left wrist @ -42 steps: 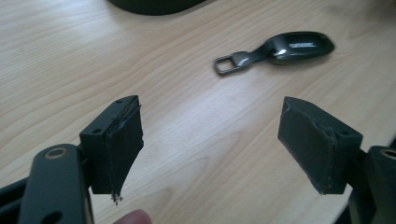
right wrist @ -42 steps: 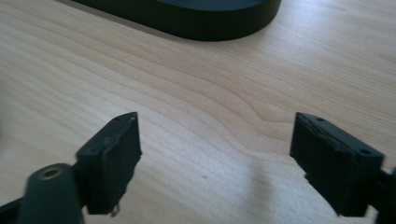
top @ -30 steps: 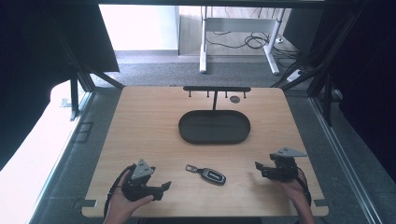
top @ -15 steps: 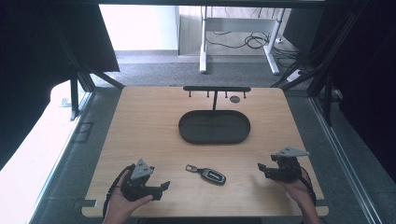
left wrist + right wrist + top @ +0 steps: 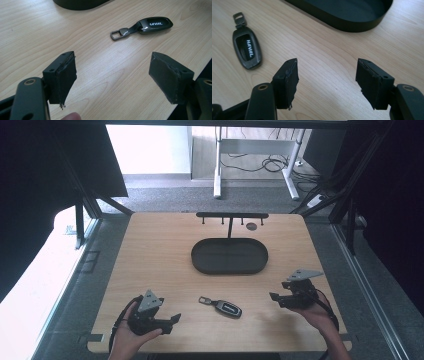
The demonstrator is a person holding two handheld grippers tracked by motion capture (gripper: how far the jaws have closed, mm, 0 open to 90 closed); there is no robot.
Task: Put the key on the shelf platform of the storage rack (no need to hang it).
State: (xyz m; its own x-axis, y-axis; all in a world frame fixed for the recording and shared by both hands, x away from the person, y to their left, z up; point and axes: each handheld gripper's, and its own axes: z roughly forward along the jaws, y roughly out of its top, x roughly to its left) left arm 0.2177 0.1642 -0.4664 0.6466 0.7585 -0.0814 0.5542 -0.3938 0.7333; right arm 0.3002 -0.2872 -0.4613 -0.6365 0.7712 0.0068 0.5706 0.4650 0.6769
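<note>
Between left gripper [image 5: 172,319] and right gripper [image 5: 274,297] (jaws of both spread, empty), key fob [image 5: 226,307].

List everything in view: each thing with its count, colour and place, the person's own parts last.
Wooden table: one, light wood, centre of the high view.
Black oval tray: one, black, middle of the table, nothing in it.
Black bar rack with small hooks: one, black, far edge, behind the tray.
Small dark round disc: one, dark grey, far edge, right of the rack's post.
Dark car key fob with metal loop: one, black and grey, near edge, between the tongs, flat on the wood.
White desk frame: one, white, on the floor beyond the table.
Left tongs: black, open, near left.
Right tongs: black, open, near right.
</note>
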